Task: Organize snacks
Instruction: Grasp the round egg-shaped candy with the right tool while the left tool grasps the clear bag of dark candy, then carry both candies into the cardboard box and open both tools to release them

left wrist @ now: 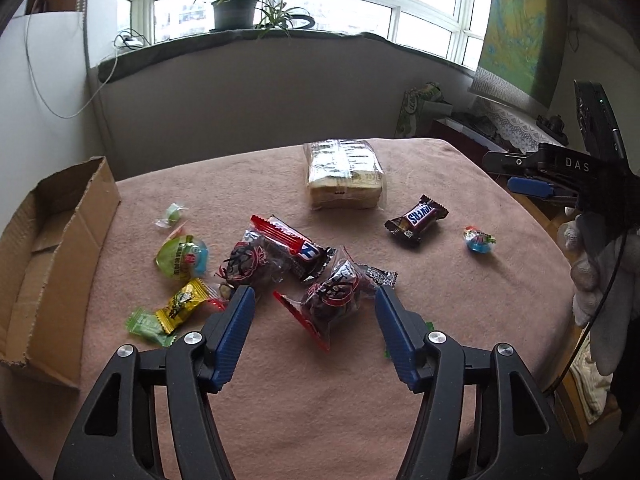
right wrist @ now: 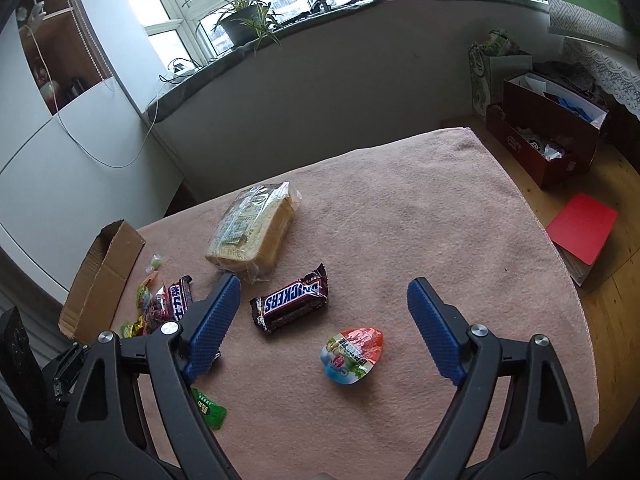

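Observation:
Snacks lie loose on a pink-clothed table (left wrist: 460, 320). My left gripper (left wrist: 314, 294) is open, and between its blue pads lies a clear bag of dark snacks (left wrist: 332, 300), which neither pad touches. Around it are a second clear bag (left wrist: 248, 260), a red-wrapped bar (left wrist: 292, 242), a green jelly cup (left wrist: 184, 256) and a yellow candy (left wrist: 184, 300). My right gripper (right wrist: 324, 282) is open over a Snickers bar (right wrist: 292, 302). A colourful jelly cup (right wrist: 352, 354) sits just nearer. An open cardboard box (left wrist: 52, 264) stands at the table's left edge.
A wrapped bread pack (left wrist: 344, 176) lies at the far middle of the table. A gloved hand (left wrist: 600, 272) shows at the right edge. Off the table's right side stand dark red boxes (right wrist: 548, 140) and a red folder (right wrist: 582, 234). A green candy (right wrist: 208, 408) lies near the front.

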The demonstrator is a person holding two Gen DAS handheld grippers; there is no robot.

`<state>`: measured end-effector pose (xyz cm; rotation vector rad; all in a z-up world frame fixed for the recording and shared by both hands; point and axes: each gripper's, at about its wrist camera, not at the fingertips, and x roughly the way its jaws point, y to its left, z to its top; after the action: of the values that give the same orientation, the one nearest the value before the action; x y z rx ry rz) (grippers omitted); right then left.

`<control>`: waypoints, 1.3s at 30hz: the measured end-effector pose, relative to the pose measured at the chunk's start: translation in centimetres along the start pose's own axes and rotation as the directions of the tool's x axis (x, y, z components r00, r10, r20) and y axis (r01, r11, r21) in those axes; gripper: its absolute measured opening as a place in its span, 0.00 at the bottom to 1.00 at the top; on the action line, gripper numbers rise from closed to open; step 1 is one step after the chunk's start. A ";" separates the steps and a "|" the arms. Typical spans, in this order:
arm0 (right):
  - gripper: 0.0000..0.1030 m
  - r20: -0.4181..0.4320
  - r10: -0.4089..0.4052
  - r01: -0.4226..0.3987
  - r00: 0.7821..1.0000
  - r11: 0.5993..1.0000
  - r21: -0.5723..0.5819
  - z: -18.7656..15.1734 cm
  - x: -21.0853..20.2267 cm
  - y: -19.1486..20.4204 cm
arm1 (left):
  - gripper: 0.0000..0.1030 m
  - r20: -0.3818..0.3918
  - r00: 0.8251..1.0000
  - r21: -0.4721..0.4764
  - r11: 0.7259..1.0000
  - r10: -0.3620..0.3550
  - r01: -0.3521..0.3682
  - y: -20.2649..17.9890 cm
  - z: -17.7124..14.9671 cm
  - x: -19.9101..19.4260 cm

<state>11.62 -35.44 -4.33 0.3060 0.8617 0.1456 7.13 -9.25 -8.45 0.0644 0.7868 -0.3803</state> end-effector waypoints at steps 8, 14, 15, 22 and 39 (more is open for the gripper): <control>0.85 -0.054 -0.053 0.051 0.997 0.998 -0.045 -2.7 1.6 0.0 | 0.60 -0.042 0.999 0.052 0.998 -0.017 0.019 -0.3 0.4 2.2; 0.85 -0.060 -0.120 0.113 0.991 0.988 -0.107 -3.6 3.0 0.4 | 0.59 -0.063 0.998 0.079 0.997 -0.001 0.006 -0.5 0.4 4.0; 0.85 -0.061 -0.131 0.123 0.990 0.985 -0.120 -3.7 3.2 0.6 | 0.59 -0.067 0.998 0.081 0.997 0.002 0.003 -0.5 0.3 4.3; 0.74 -0.079 -0.171 0.157 0.982 0.974 -0.161 -4.3 4.6 0.7 | 0.51 -0.082 0.996 0.009 0.999 -0.042 0.043 0.7 0.3 4.9; 0.39 -0.084 -0.139 0.127 0.987 0.983 -0.136 -4.8 4.3 -0.1 | 0.32 -0.052 0.998 0.019 0.999 -0.037 0.038 -0.1 0.0 4.3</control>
<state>10.75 -33.53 -10.41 0.1197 0.9576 0.0918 9.79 -10.66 -11.46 0.0783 0.8365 -0.4236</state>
